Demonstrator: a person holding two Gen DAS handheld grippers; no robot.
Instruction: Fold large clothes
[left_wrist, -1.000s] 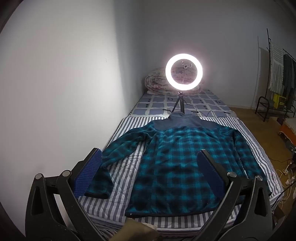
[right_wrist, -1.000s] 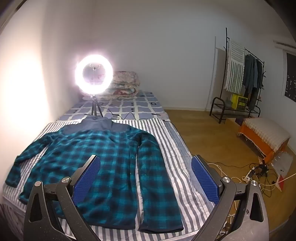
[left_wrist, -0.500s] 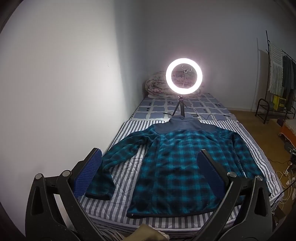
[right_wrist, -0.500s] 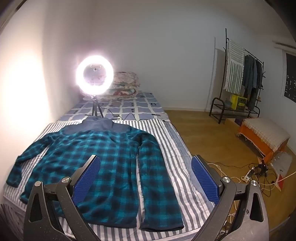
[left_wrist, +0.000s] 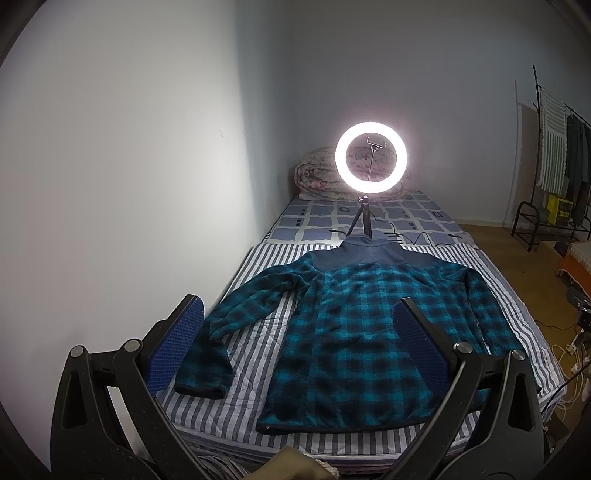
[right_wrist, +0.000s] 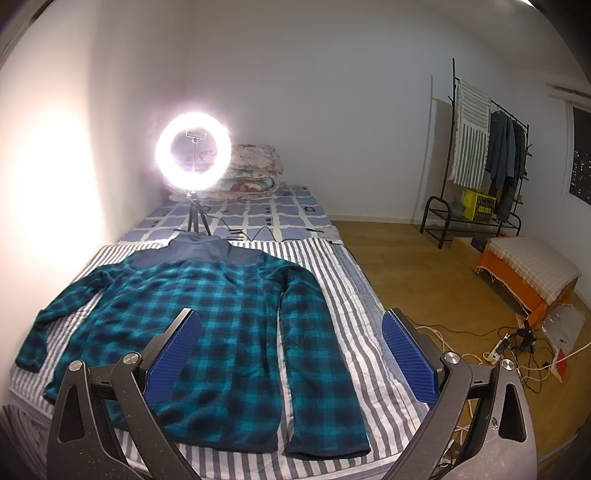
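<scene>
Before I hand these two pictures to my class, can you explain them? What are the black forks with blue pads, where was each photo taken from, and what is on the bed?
Each fork is a hand-held claw with two fingers; a person carries one in each hand, and a wide-angle camera on it looks out along the fingers. One picture comes from the left claw, the other from the right claw. Both are open and hold nothing, hanging above the near end of the bed.

On the striped sheet a teal checked jacket lies spread flat, collar at the far end, sleeves out to the sides, not yet folded. Behind it a lit ring light stands on a small tripod, with a rolled quilt by the wall. A clothes rack stands to the right.
</scene>
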